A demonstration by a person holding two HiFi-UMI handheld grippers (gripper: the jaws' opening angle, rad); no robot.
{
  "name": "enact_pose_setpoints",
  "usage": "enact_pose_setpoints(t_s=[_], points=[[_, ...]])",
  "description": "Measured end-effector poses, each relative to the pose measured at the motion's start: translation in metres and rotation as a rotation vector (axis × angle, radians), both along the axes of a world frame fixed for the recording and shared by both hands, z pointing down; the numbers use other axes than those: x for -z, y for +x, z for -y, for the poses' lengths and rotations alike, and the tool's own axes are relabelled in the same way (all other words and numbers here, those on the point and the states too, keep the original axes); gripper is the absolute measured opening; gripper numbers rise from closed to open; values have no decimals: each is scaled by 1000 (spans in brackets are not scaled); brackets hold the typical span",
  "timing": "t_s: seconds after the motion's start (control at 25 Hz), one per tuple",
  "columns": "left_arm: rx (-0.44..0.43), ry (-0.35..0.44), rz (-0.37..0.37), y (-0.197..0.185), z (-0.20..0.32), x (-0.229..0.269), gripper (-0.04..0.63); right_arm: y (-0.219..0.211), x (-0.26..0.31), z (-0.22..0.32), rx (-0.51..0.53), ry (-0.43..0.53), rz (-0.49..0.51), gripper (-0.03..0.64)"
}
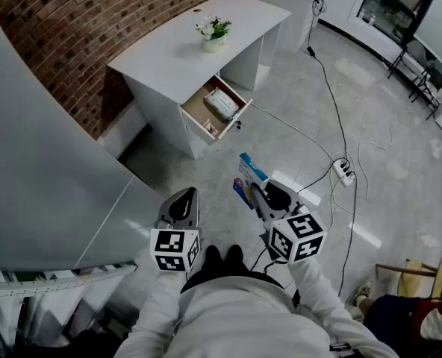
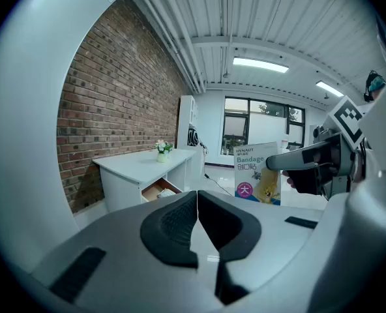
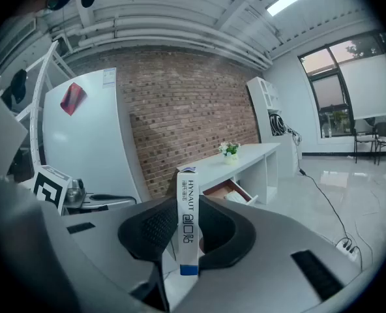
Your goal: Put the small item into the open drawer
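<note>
My right gripper (image 1: 255,190) is shut on a bandage box (image 1: 249,180), white and blue with printed lettering; the box stands upright between the pads (image 3: 188,223). My left gripper (image 1: 184,202) is shut with nothing in it, its jaws touching (image 2: 196,217), and it hangs beside the right one, where the box (image 2: 257,173) shows too. Ahead stands a white desk (image 1: 178,47) against a brick wall. Its drawer (image 1: 215,108) is pulled open and holds a white packet (image 1: 222,103). Both grippers are well short of the drawer.
A small flower pot (image 1: 213,36) sits on the desk top. A power strip (image 1: 346,171) and cables lie on the floor to the right. A large white panel (image 1: 34,162) stands to the left. A person's legs (image 1: 400,312) and a chair show at lower right.
</note>
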State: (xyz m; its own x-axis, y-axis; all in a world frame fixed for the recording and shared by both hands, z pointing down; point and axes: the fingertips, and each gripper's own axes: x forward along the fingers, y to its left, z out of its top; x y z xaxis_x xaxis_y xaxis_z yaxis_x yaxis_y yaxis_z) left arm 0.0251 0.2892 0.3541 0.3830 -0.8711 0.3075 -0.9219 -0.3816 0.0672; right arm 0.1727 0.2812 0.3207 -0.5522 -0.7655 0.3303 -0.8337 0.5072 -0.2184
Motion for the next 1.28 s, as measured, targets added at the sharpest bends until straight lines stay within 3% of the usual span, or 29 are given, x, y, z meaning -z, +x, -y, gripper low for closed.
enact_pose_setpoints(t_s=[1.0,1.28], points=[[23,15,7,39,9,3,20,36,-7,8,-16,-1,12,116],[37,-13,23,37,25,-6,20,39,-14,27,-31,-25,28,116]])
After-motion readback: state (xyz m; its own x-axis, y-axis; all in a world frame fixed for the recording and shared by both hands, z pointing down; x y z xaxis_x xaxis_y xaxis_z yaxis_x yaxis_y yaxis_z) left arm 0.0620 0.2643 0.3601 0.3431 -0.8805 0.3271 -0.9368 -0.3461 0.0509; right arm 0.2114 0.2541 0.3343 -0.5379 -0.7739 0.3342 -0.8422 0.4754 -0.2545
